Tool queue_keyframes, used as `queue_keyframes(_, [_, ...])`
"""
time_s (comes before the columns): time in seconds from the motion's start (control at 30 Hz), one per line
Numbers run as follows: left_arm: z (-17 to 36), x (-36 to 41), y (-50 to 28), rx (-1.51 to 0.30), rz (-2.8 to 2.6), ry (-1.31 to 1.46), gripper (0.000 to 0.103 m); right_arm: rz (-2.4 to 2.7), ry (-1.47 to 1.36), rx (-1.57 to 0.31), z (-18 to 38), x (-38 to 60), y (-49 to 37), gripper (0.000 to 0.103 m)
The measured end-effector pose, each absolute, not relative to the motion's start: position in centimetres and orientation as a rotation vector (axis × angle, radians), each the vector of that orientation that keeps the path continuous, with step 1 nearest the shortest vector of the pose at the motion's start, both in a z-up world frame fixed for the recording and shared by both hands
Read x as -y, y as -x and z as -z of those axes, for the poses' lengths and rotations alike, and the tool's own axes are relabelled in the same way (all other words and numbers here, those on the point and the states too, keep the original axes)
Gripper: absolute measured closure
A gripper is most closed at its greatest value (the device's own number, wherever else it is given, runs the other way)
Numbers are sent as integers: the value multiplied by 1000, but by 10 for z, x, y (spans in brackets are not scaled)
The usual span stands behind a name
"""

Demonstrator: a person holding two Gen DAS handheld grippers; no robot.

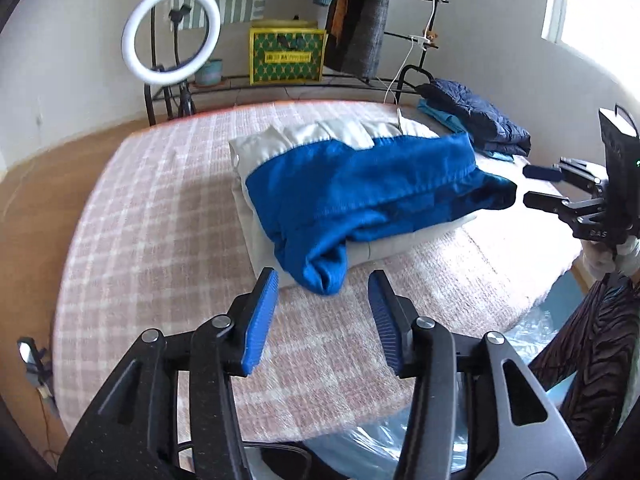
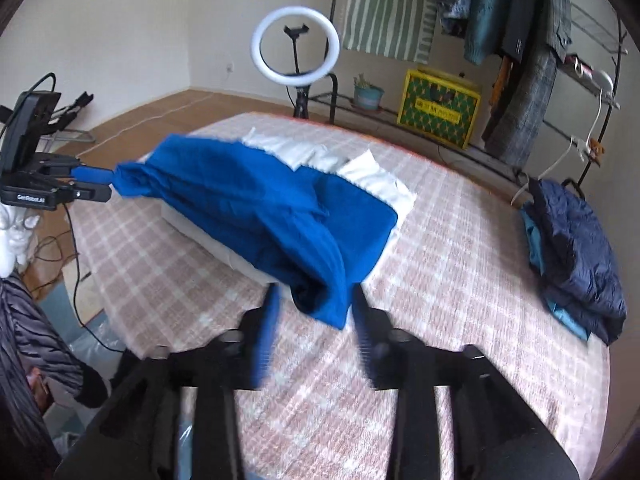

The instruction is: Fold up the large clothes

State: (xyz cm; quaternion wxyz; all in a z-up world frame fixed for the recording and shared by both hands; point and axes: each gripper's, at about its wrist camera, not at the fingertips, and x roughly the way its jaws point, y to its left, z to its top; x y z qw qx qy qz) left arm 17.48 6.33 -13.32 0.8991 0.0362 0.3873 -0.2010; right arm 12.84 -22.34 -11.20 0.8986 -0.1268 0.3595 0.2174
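Note:
A blue garment (image 1: pixel 360 196) lies crumpled across a folded cream garment (image 1: pixel 304 140) on the pink checked bed (image 1: pixel 160 216). My left gripper (image 1: pixel 323 280) is open, its blue pads (image 1: pixel 262 316) either side of the garment's near end without gripping it. In the left wrist view my right gripper (image 1: pixel 528 186) is open at the garment's right end. In the right wrist view the blue garment (image 2: pixel 272 216) reaches between my open right gripper (image 2: pixel 316 300), which is blurred. The left gripper (image 2: pixel 94 184) shows at the garment's far left end.
A folded navy jacket (image 1: pixel 480 120) on teal cloth lies at the bed's far right corner. A ring light (image 1: pixel 172 34), a yellow-green crate (image 1: pixel 286 56) and a clothes rack (image 2: pixel 520 40) stand behind the bed. Clear plastic (image 1: pixel 400 452) lies by the bed's near edge.

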Motion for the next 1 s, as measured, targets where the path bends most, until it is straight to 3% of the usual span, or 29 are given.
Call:
queue_keyframes(0.1, [136,-50,-188,-787,413,-157,49,-503,331,-718,112,201,-136,43])
queue_keyframes(0.27, [158,-39,-220,-830,401,-209,49,-522,469,-722,132,165,-153,43])
queue_keyframes(0.33, [160,-37,-222,-813,412,-196,79,-509,483,-714,138,161,-154,73])
queue_keyframes(0.37, [160,-36,-221,-807,417,-205,83,-495,486,-721,140,160,-157,101])
queue_keyframes(0.43, [159,-35,-211,-787,438,-240,92,-490,487,-709,141,163,-154,101])
queue_keyframes(0.63, [193,-31,-173,-856,458,-403,92,-526,598,-647,153,171,-102,102])
queue_keyframes(0.77, [186,-42,-157,-895,457,-303,92,-499,694,-676,169,166,-77,102])
queue_keyframes(0.83, [175,-52,-148,-900,460,-209,92,-494,602,-713,159,177,-76,96])
queue_keyframes(0.87, [168,-58,-143,-898,462,-151,90,-492,529,-735,151,186,-76,91])
queue_keyframes(0.93, [156,-71,-137,-892,468,-5,67,-492,376,-753,135,205,-79,82])
queue_keyframes(1.0, [145,-75,-137,-866,459,72,66,-502,214,-760,120,222,-84,74])
